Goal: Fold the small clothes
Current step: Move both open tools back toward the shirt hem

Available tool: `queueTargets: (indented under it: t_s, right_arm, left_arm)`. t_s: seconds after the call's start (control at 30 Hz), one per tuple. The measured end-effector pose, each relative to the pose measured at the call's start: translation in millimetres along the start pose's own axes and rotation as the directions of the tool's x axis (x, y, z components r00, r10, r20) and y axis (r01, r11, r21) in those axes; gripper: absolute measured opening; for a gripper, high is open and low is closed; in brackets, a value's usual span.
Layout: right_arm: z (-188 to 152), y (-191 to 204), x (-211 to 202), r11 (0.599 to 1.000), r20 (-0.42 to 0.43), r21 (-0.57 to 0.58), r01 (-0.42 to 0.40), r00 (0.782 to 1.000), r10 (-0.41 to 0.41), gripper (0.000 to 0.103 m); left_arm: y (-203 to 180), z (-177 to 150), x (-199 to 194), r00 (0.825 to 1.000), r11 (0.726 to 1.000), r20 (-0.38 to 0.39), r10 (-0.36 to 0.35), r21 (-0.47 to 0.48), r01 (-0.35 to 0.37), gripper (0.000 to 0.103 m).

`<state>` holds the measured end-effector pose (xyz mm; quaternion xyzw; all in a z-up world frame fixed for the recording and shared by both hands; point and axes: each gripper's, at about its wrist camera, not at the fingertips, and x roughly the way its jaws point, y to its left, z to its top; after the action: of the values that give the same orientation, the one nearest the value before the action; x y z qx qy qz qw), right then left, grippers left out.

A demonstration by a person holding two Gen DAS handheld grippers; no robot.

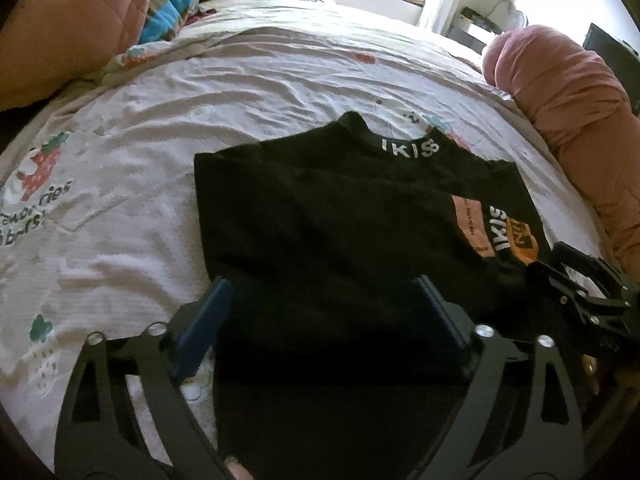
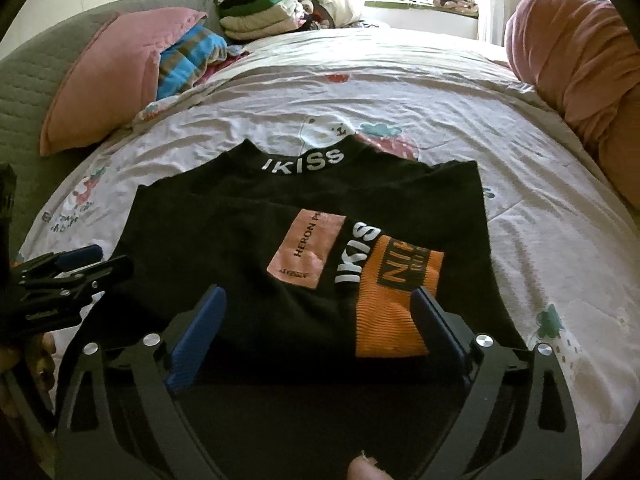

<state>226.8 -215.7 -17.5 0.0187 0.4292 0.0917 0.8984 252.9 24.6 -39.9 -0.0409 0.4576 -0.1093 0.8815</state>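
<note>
Spread wide across the whole view: a white printed bedsheet [image 2: 400, 92], with pink pillows [image 2: 108, 72] at its edges and a clothes pile [image 2: 256, 12] far back. Lay flat on the near part of that sheet: a black shirt [image 2: 224, 248], collar pointing away toward the window, hem nearest the claws, long axis running straight ahead from both. Sat over the shirt's left part: left gripper [image 1: 320, 320], blue jaws spread wide, cloth below and between them but apparently not pinched. Sat over the right part, by the orange patch [image 2: 396, 300]: right gripper [image 2: 320, 328], likewise spread, gripping nothing. Stood side by side and about equally near the hem; probably best taken next from that near edge.
</note>
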Motion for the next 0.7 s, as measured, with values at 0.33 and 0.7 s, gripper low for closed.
queueTargets:
  t_s: [0.33, 0.7]
  right_arm:
    - [-1, 1, -26, 1.000, 0.051, -0.013, 0.012, 0.999, -0.012, 0.095]
    - [-9, -7, -55, 1.000, 0.082, -0.026, 0.012, 0.997, -0.010, 0.095]
  left_arm:
    - [-9, -4, -25, 0.998, 0.999, 0.049, 0.031, 0.009, -0.031, 0.094]
    - [-25, -13, -52, 0.994, 0.997, 0.086, 0.063, 0.043, -0.067, 0.094]
